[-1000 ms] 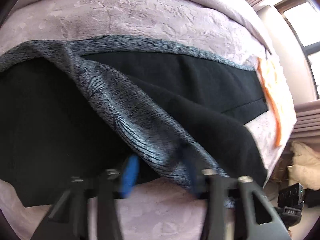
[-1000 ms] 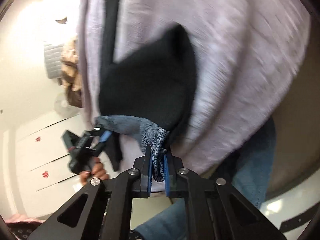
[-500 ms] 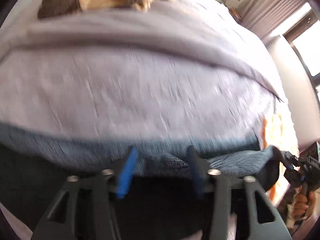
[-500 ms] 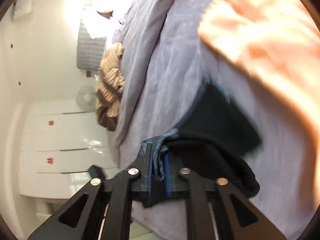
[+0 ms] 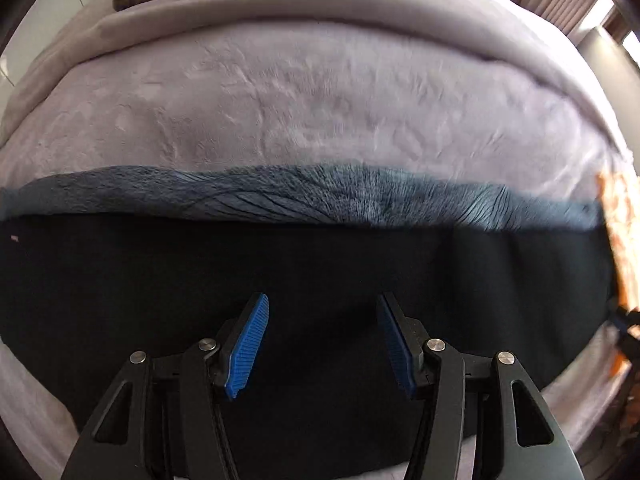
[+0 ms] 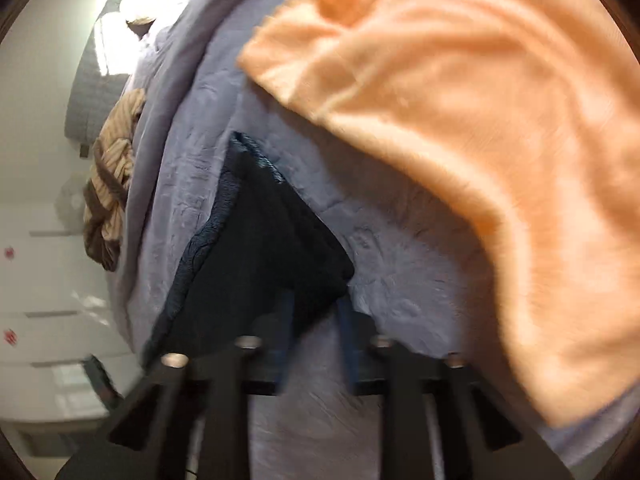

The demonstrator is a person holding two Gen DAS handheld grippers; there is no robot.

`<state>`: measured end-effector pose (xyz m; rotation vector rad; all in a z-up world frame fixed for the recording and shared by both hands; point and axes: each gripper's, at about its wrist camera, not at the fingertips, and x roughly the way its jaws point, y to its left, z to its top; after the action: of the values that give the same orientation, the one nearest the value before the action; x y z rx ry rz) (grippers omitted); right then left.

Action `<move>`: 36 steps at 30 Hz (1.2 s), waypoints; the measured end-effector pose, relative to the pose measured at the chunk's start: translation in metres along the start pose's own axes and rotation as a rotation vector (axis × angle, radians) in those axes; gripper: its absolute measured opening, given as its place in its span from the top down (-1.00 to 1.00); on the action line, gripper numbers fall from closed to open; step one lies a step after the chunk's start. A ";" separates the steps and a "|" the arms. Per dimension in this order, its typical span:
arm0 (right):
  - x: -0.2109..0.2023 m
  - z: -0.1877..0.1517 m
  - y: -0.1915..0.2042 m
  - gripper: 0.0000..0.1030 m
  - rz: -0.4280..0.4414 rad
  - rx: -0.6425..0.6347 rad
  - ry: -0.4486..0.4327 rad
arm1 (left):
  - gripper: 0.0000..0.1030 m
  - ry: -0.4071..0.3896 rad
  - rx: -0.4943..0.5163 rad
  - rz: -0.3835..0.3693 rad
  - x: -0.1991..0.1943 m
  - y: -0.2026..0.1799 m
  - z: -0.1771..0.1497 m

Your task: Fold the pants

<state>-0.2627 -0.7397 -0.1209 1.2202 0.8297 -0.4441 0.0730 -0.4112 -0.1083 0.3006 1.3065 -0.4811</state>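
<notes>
The pants (image 5: 304, 264) lie folded lengthwise on the lilac bed cover, black with a blue-grey fleecy strip (image 5: 320, 196) along the far edge. My left gripper (image 5: 324, 344) is open and empty, its blue pads over the black cloth. In the right wrist view the end of the pants (image 6: 260, 248) lies flat, and my right gripper (image 6: 314, 340) is open just behind its near corner, holding nothing.
An orange garment (image 6: 460, 120) lies on the lilac bed cover (image 5: 320, 92) right beside the pants' end. A brown and tan striped garment (image 6: 112, 184) lies at the far side of the bed. White cupboards (image 6: 36, 320) stand beyond the bed.
Both grippers carried the lifted half of the pants over and laid it flat. The right gripper, shut on the cloth before, has opened and let go. The left has drawn back.
</notes>
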 end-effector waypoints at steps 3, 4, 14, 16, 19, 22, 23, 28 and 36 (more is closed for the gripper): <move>-0.002 0.015 0.010 0.71 -0.017 -0.042 -0.019 | -0.27 -0.024 0.044 0.065 0.011 -0.014 0.012; -0.001 0.017 0.012 0.69 -0.044 -0.043 0.012 | -0.27 -0.011 0.039 0.065 0.010 -0.015 0.016; -0.003 0.010 0.119 0.53 -0.137 -0.468 -0.059 | -0.27 -0.077 0.058 0.033 -0.005 -0.027 0.050; 0.036 0.022 0.137 0.53 -0.132 -0.534 -0.006 | -0.27 -0.077 0.061 0.027 0.009 -0.041 0.055; 0.077 0.041 0.128 0.61 -0.224 -0.532 0.057 | -0.27 -0.076 0.059 0.069 0.025 -0.052 0.059; 0.061 0.057 0.099 0.96 -0.256 -0.469 -0.007 | -0.27 -0.080 0.051 0.068 0.030 -0.053 0.062; 0.049 0.058 0.093 0.96 -0.269 -0.450 -0.040 | -0.27 -0.077 0.048 0.059 0.030 -0.050 0.064; -0.016 0.037 0.060 0.11 -0.298 -0.420 -0.109 | -0.27 -0.075 0.068 0.065 0.022 -0.040 0.065; -0.005 0.017 0.038 0.73 -0.244 -0.390 0.019 | -0.27 -0.080 0.072 0.076 0.012 -0.043 0.045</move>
<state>-0.2340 -0.7444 -0.0907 0.7680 1.0324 -0.4424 0.0917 -0.4722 -0.1070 0.3858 1.1975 -0.4715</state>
